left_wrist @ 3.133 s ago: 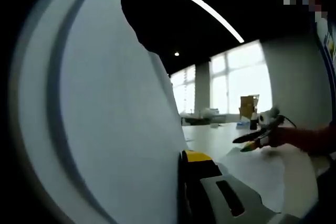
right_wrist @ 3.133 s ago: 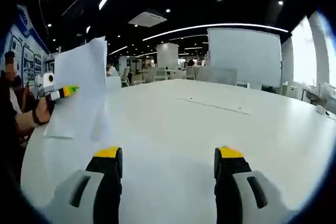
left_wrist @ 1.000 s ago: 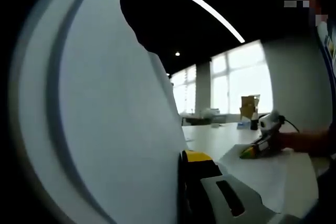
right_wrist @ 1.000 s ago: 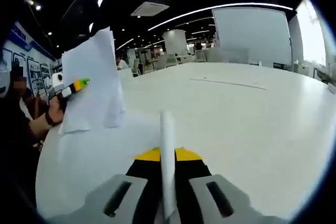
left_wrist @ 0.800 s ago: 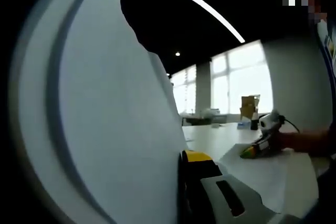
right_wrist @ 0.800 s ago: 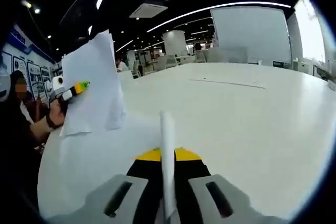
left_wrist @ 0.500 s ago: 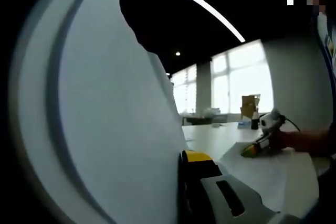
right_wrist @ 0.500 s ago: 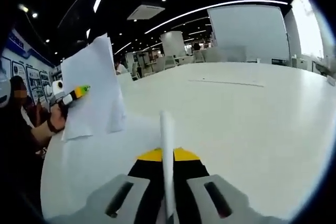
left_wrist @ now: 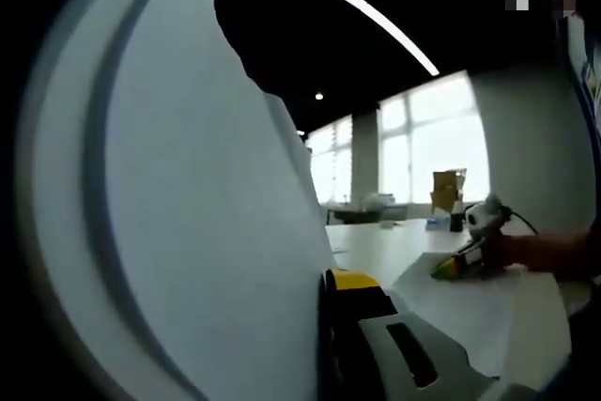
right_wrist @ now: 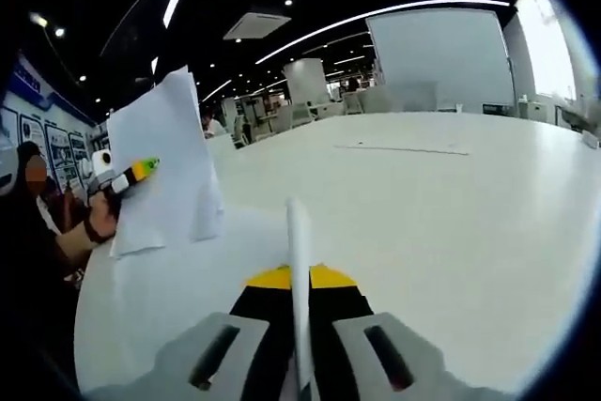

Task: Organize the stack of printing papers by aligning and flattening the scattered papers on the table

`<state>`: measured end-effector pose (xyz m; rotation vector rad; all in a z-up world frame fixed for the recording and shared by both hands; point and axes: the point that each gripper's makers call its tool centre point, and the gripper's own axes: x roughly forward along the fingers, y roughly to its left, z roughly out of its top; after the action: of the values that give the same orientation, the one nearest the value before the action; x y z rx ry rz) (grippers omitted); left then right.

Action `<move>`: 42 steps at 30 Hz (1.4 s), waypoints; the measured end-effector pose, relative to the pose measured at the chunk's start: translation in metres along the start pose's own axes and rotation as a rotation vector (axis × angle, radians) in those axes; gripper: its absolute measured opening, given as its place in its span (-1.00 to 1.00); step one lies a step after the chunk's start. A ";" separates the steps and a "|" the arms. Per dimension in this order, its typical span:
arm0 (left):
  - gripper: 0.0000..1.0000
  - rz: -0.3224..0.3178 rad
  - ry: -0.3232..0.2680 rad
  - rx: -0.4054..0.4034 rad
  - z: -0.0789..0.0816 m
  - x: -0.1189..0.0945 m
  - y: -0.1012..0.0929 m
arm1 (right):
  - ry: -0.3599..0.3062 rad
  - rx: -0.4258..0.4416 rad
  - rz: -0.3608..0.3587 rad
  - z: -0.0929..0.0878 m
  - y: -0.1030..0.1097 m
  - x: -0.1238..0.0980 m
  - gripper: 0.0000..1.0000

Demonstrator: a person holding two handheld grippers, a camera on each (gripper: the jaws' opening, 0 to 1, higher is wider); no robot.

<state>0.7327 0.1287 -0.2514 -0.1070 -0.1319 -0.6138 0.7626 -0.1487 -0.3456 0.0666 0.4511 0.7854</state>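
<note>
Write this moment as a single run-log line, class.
left hand-held gripper: shut on upright paper stack | right hand-held gripper: shut on paper sheet, edge-on | table: white

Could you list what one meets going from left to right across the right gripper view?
Left gripper → upright papers it holds → sheet edge clamped in the right gripper → bare white table.

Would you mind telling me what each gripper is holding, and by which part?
The right gripper pinches a paper sheet by its edge; the left gripper holds upright papers by their side edge.
</note>
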 end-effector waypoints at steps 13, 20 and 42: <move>-0.83 -0.001 0.001 0.001 0.000 0.000 0.001 | -0.021 0.025 0.004 0.005 0.000 -0.002 -1.00; -0.83 0.000 0.001 0.001 0.002 0.001 -0.003 | -0.033 0.035 0.004 0.007 -0.001 -0.004 -1.00; -0.83 0.001 -0.002 0.000 0.004 0.001 -0.007 | -0.087 0.074 0.007 0.016 -0.005 -0.013 -1.00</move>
<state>0.7291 0.1229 -0.2468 -0.1076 -0.1338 -0.6124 0.7644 -0.1594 -0.3273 0.1706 0.3974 0.7698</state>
